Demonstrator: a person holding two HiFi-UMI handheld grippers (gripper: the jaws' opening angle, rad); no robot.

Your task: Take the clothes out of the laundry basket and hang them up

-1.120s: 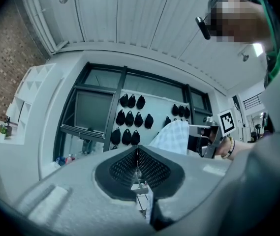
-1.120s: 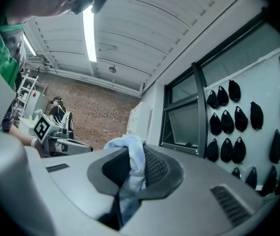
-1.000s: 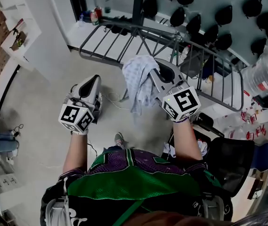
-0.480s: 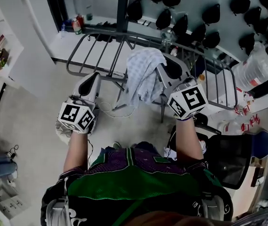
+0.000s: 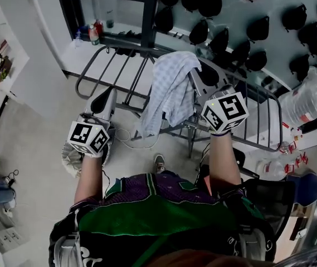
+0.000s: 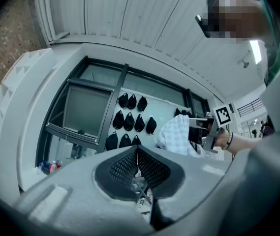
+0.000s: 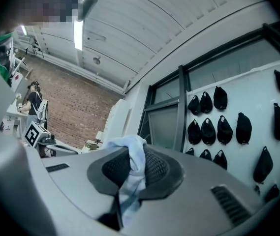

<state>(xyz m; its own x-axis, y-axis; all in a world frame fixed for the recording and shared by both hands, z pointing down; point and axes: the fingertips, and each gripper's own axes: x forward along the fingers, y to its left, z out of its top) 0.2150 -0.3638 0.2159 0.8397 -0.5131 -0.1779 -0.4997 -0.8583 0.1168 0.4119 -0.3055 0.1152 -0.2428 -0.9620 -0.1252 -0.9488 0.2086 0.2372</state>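
Holding the left claw clenched on nothing, pointing about level, near the left end of the drying rack. Letting the checked cloth dangle over the rack's bars: probably light, soft and floppy, best being taken at an edge or corner for spreading. Gripping a bunched fold of it in the right claw, forearm stretching forward, claw pointing about level.

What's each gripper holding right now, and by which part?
The right gripper is shut on the checked cloth, pinching a bunched fold near its top; the rest hangs down. The left gripper is shut and holds nothing.
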